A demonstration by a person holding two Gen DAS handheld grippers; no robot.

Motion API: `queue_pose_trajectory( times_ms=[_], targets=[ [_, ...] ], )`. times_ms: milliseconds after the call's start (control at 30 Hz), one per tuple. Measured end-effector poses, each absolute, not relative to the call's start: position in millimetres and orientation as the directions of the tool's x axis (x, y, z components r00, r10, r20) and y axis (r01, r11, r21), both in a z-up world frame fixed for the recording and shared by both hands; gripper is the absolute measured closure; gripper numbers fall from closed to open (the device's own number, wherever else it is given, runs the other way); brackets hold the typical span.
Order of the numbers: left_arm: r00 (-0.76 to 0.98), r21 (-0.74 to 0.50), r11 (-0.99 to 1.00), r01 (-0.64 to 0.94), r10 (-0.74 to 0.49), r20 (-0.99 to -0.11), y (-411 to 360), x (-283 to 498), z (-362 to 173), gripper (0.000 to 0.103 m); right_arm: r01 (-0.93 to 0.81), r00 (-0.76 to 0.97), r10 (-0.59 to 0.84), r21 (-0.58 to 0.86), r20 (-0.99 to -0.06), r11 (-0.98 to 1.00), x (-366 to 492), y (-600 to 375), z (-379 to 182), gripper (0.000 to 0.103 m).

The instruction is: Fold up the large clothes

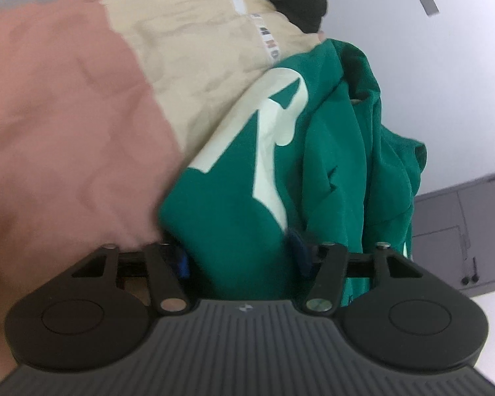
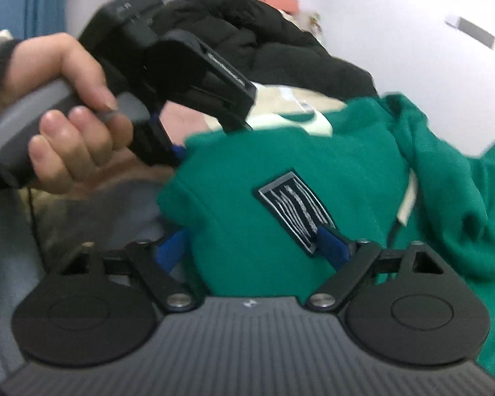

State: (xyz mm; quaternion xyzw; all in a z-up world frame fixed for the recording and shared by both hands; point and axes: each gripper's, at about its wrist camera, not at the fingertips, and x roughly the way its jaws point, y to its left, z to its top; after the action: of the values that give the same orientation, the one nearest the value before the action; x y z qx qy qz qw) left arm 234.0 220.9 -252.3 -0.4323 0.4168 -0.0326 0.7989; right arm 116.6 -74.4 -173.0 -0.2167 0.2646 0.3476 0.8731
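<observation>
A green garment (image 1: 330, 165) with a large white print (image 1: 270, 125) lies bunched up on other clothes. A thick fold of it fills the jaws of my left gripper (image 1: 241, 255), and both blue pads press on it. In the right wrist view the same green garment (image 2: 247, 165) carries a dark sewn patch (image 2: 297, 211). My right gripper (image 2: 252, 249) is shut on the fold beside that patch. A hand (image 2: 66, 115) holds my left gripper (image 2: 213, 137) at the garment's far edge.
Pink fabric (image 1: 66, 132) and beige fabric (image 1: 188, 66) lie to the left of the green garment. A black jacket (image 2: 264, 33) is heaped behind it. The surface (image 1: 429, 82) around the pile is white. Grey cabinet doors (image 1: 462, 231) stand at the right.
</observation>
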Motion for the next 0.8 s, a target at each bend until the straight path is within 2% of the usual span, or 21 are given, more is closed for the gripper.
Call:
queue_pose_trajectory(
  times_ms=[33,67,100,200,233,300,567,800],
  targets=[
    [0.65,-0.706,0.646,-0.291,-0.408,-0.641,217.0,236.5,-250.7,0.055,-0.711,0.627,0.485,-0.193,-0.61,0.676,118.1,-75.9,-175.1,0.034],
    [0.655,-0.698,0.667,-0.261,-0.409,-0.635,212.6,238.5,-248.6,0.066,-0.693,0.639,0.471,-0.189,-0.608,0.696,122.3,-77.4,-174.8,0.037],
    [0.661,-0.692,0.683,-0.234,-0.41,-0.629,209.2,239.3,-246.6,0.075,-0.672,0.65,0.459,-0.176,-0.606,0.719,125.5,-81.3,-173.6,0.049],
    [0.679,-0.643,0.743,-0.185,-0.376,-0.63,198.6,238.6,-239.4,0.085,-0.634,0.66,0.456,-0.117,-0.597,0.765,133.8,-89.3,-167.4,0.065],
    [0.689,-0.633,0.755,-0.17,-0.368,-0.624,196.7,237.3,-236.0,0.086,-0.624,0.666,0.459,-0.103,-0.588,0.775,132.6,-92.4,-162.7,0.073],
    [0.716,-0.625,0.766,-0.152,-0.35,-0.604,195.6,232.5,-227.1,0.089,-0.598,0.693,0.452,-0.098,-0.562,0.795,128.7,-100.5,-151.9,0.082],
    [0.823,-0.543,0.828,-0.138,-0.209,-0.529,224.0,223.3,-158.3,0.091,-0.546,0.741,0.522,0.073,-0.422,0.835,122.3,-158.8,-109.1,0.088],
    [0.831,-0.419,0.878,-0.23,-0.047,-0.554,279.7,237.2,-93.6,0.092,-0.629,0.689,0.642,0.162,-0.335,0.76,116.0,-183.2,-94.9,0.089]
  ],
)
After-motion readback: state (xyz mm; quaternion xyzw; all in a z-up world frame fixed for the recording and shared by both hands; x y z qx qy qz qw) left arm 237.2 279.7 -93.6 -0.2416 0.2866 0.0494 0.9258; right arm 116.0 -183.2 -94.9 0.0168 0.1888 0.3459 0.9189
